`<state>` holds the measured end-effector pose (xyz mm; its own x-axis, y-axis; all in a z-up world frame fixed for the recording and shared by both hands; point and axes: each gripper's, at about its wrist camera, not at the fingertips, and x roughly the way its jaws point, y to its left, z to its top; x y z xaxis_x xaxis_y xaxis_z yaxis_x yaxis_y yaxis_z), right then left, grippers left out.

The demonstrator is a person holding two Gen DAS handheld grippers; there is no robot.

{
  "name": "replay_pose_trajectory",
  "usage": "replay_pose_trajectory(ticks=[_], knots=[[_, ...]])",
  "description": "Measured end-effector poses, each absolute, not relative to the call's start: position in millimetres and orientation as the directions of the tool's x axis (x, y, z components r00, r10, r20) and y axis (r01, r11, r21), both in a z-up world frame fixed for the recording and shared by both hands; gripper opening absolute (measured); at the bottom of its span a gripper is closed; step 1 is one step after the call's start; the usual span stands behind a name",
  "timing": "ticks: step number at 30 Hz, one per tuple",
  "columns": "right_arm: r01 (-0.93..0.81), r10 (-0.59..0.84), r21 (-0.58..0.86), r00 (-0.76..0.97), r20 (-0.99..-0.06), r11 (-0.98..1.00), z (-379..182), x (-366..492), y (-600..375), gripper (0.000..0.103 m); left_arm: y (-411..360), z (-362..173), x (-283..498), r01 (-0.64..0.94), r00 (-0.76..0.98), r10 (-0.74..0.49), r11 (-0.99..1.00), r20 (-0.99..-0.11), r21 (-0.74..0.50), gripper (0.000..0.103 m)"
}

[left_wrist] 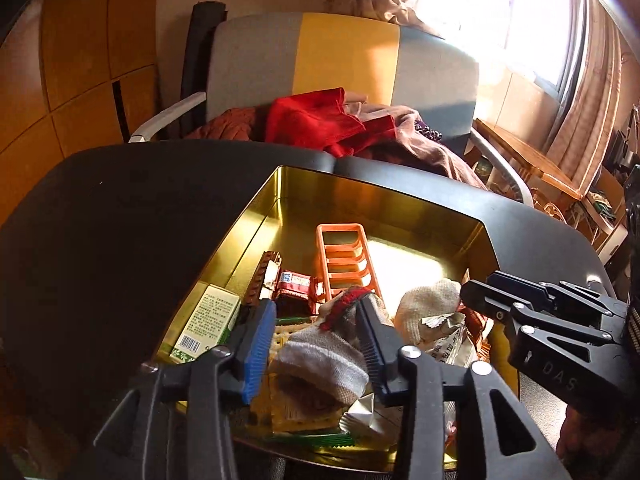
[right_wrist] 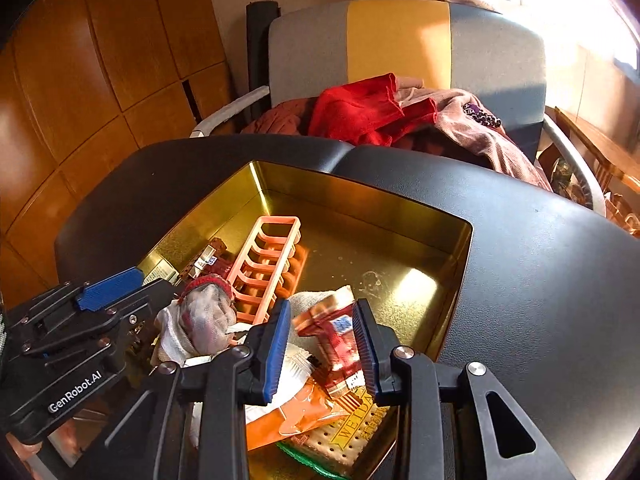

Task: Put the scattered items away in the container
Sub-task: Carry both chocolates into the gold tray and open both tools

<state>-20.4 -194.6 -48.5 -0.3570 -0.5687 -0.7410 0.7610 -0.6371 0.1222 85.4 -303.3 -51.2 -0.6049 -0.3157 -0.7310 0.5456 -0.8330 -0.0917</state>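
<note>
A gold metal tin sits on a black table. In it lie an orange plastic rack, a green-white box, red candy packets and snack wrappers. My left gripper hangs over the tin's near part, jaws around a grey-white sock with a red cuff. My right gripper is over the tin's near right, jaws around a red foil snack packet.
The black table surrounds the tin. Behind it stands a grey and yellow chair piled with red and pink clothes. Wooden cabinets are at the left, a bright window at the right.
</note>
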Motion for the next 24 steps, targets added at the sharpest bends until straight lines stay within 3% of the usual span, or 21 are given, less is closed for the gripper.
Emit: replay_pose_trajectory(ticks=[5, 16, 24], knots=[[0.755, -0.555, 0.074, -0.407, -0.725, -0.651, -38.1, -5.6, -191.3, 0.037, -294.7, -47.9, 96.4, 0.582, -0.574, -0.363, -0.811, -0.734, -0.054, 0.05], [0.714, -0.538, 0.035, -0.494, -0.683, -0.7, -21.2, 34.2, -174.3, 0.082, -272.4, -27.5, 141.1, 0.715, -0.497, -0.541, -0.698, -0.678, 0.033, 0.05], [0.731, -0.559, 0.034, -0.49, -0.669, -0.681, -20.8, 58.0, -164.7, 0.088, -265.2, -20.9, 158.4, 0.764, -0.458, -0.578, -0.645, -0.675, 0.034, 0.05]])
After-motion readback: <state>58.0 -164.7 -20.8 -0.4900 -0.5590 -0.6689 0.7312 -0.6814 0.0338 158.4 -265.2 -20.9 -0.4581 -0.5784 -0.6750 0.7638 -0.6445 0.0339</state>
